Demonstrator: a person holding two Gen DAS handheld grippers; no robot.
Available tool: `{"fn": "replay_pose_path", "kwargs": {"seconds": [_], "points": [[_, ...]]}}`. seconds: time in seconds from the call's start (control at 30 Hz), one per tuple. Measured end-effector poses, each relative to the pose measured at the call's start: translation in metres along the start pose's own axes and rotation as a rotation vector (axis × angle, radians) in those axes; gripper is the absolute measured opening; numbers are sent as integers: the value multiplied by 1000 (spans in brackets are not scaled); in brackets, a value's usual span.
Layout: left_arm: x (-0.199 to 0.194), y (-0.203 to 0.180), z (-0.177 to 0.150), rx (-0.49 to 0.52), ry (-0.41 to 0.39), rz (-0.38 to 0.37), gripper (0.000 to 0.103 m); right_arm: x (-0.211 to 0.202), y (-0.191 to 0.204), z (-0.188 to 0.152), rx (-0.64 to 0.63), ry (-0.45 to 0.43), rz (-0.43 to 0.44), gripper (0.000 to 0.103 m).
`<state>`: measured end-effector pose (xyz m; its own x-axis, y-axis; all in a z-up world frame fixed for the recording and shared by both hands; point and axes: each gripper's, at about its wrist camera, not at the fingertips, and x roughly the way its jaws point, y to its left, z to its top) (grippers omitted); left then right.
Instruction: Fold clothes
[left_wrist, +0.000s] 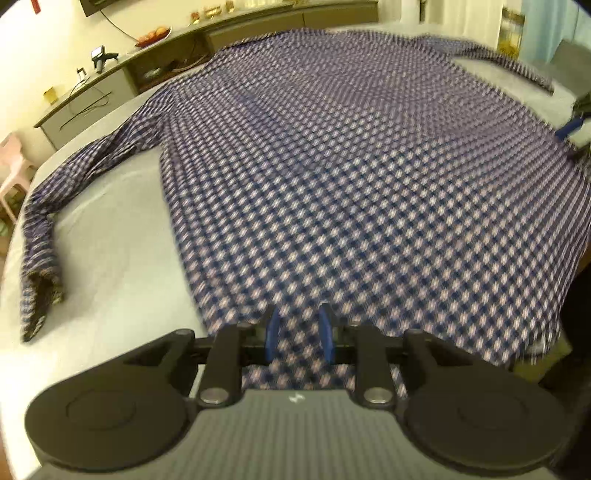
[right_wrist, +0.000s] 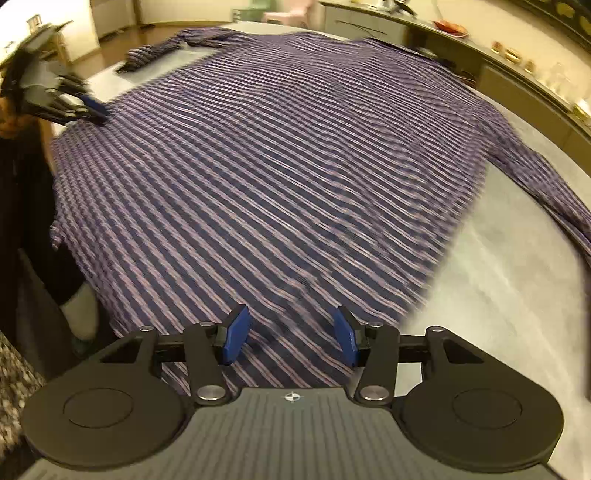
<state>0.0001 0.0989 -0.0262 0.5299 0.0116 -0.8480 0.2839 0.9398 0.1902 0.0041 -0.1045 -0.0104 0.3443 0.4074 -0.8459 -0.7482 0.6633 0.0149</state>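
Note:
A blue-and-white checked long-sleeved shirt (left_wrist: 332, 166) lies spread flat on a grey table (left_wrist: 110, 240), sleeves out to both sides. My left gripper (left_wrist: 299, 336) has its blue pads narrowed on the shirt's hem, with cloth between them. My right gripper (right_wrist: 290, 338) is open, its blue pads wide apart just above the hem at the other bottom corner (right_wrist: 280, 280). In the right wrist view the left gripper (right_wrist: 88, 107) shows at the far left on the shirt's edge. In the left wrist view the right gripper (left_wrist: 570, 129) shows at the far right edge.
A long sideboard (left_wrist: 122, 77) with a fruit plate (left_wrist: 153, 36) and small items runs behind the table. A pink stool (left_wrist: 13, 162) stands at the left. The person's dark clothing (right_wrist: 26, 206) is at the table's near edge. Bare table surface (right_wrist: 517, 288) lies right of the shirt.

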Motion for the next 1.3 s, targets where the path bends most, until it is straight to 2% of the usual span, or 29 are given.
{"fn": "replay_pose_path", "kwargs": {"seconds": [0.03, 0.1, 0.13, 0.17, 0.23, 0.3, 0.4, 0.5, 0.57, 0.6, 0.63, 0.67, 0.7, 0.73, 0.77, 0.87, 0.93, 0.97, 1.0, 1.07, 1.17, 1.23, 1.3], "points": [[-5, -2, 3, 12, -5, 9, 24, -4, -7, -3, 26, -4, -9, 53], [-15, -5, 8, 36, -15, 26, 24, -21, -35, -9, 142, -92, -21, 56], [-20, -7, 11, 48, -20, 34, 24, -27, -55, -11, 231, -139, -67, 62], [-25, -10, 21, 54, -44, 23, 24, -31, -78, -12, 334, -185, -136, 70], [-34, -16, 49, 58, -113, -22, 27, -37, -132, -22, 552, -245, -360, 72], [-37, -29, 77, 90, -157, -64, 29, -41, -180, -36, 726, -263, -571, 72], [-30, -56, 112, 180, -187, -100, 35, -34, -219, -54, 851, -272, -708, 75], [-22, -88, 138, 253, -192, -147, 35, -20, -239, -65, 856, -232, -755, 79], [-21, -107, 154, 269, -198, -196, 35, -11, -245, -68, 872, -196, -736, 77], [-21, -116, 162, 275, -202, -221, 35, -15, -246, -73, 884, -206, -711, 74], [-20, -126, 169, 281, -205, -245, 35, -19, -247, -77, 893, -220, -691, 69], [-17, -133, 179, 281, -212, -270, 35, -23, -248, -77, 883, -232, -669, 49], [-12, -140, 190, 278, -220, -294, 35, -30, -247, -79, 859, -237, -654, 42], [-7, -146, 202, 268, -230, -315, 36, -40, -245, -83, 835, -240, -645, 30], [-2, -151, 214, 255, -241, -333, 36, -48, -240, -84, 791, -242, -660, 25], [15, -156, 255, 165, -268, -378, 37, -62, -214, -66, 580, -256, -799, 17], [30, -151, 280, 74, -282, -410, 40, -68, -173, -44, 310, -325, -931, 17], [36, -147, 289, 19, -289, -428, 43, -70, -140, -33, 124, -386, -987, 17], [41, -142, 297, -36, -296, -446, 48, -69, -103, -27, -65, -450, -1005, 17], [61, -135, 308, -147, -281, -503, 53, -47, -37, -23, -368, -501, -976, 17], [88, -130, 308, -265, -210, -613, 58, 8, 23, -32, -745, -427, -912, 18], [105, -132, 301, -316, -173, -638, 62, 31, 32, -38, -864, -375, -874, 18], [119, -140, 299, -331, -150, -646, 66, 41, 34, -39, -905, -356, -853, 18]]}}
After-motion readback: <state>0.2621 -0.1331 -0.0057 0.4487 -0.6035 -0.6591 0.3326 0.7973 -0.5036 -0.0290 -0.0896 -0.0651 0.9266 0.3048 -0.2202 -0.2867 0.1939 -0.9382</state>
